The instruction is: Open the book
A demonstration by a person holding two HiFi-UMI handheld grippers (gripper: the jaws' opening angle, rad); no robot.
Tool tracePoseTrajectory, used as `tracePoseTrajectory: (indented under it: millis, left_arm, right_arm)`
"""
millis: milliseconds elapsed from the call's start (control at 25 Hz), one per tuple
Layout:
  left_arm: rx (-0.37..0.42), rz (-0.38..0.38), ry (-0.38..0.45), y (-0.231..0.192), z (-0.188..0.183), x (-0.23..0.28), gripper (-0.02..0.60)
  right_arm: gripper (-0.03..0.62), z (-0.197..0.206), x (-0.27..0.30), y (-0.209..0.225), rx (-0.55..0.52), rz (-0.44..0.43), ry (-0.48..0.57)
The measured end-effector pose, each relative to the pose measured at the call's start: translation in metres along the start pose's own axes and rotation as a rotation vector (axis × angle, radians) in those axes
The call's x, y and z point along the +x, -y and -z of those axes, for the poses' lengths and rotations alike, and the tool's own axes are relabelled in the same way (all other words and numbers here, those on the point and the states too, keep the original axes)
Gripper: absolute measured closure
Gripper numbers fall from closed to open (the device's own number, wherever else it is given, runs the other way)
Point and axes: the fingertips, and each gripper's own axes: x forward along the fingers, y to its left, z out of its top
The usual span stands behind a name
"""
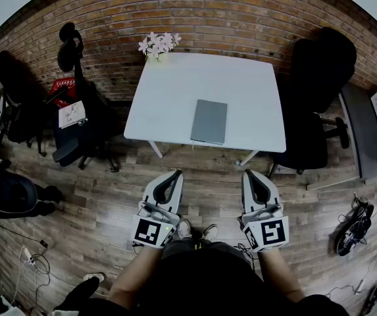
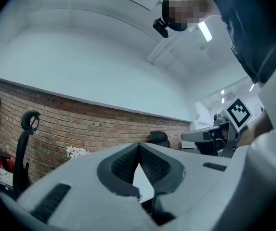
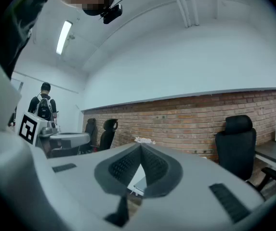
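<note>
Standing back from the closed book

Head view: a person stands on the wooden floor [image 1: 96, 203] a little way short of a white table [image 1: 168, 97], holding the left gripper [image 1: 174, 174] and the right gripper [image 1: 247, 174] side by side and pointed at it. Neither tool reaches the tabletop. The book [image 1: 209, 121], grey and shut, lies flat near the table's front edge, slightly right of its middle. A bunch of pale flowers [image 1: 157, 43] sits at the far left corner against the brick wall [image 1: 241, 18], and a black office chair [image 1: 316, 84] stands to the table's right.

Left gripper view: the left gripper [image 2: 138, 144] is clenched, its ribbed pads meeting at the tips with nothing caught between them. Beyond it are the brick wall and the flowers, and the other tool's marker cube [image 2: 238, 111] shows at the right.

Right gripper view: the right gripper [image 3: 140, 146] is clenched as well, tips touching and empty. A sliver of table shows through the gap below the tips, with the office chair off to the right.
</note>
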Motion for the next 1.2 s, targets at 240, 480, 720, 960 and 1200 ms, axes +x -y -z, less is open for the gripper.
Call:
tracePoseTrajectory:
  millis: [240, 480, 720, 960, 1200]
  left_arm:
    - [-0.002, -0.003, -0.006, -0.001, 0.004, -0.003, 0.558]
    - [0.0, -0.014, -0.025, 0.002, 0.009, -0.004, 0.558]
    - [0.014, -0.063, -0.048, 0.003, 0.017, -0.013, 0.558]
    - [0.013, -0.098, -0.081, 0.002, 0.029, -0.023, 0.558]
    - [-0.018, -0.073, -0.083, -0.007, 0.046, 0.0, 0.558]
  right_arm:
    - [0.583, 0.005, 0.002, -0.003, 0.006, -0.014, -0.006]
    - [0.583, 0.016, -0.002, 0.005, 0.099, -0.036, -0.016]
    - [0.583, 0.036, -0.012, 0.017, 0.103, -0.066, -0.054]
    - [0.583, 0.054, -0.014, 0.023, 0.13, -0.076, -0.071]
    - [0.583, 0.064, 0.002, 0.029, 0.127, -0.068, -0.089]
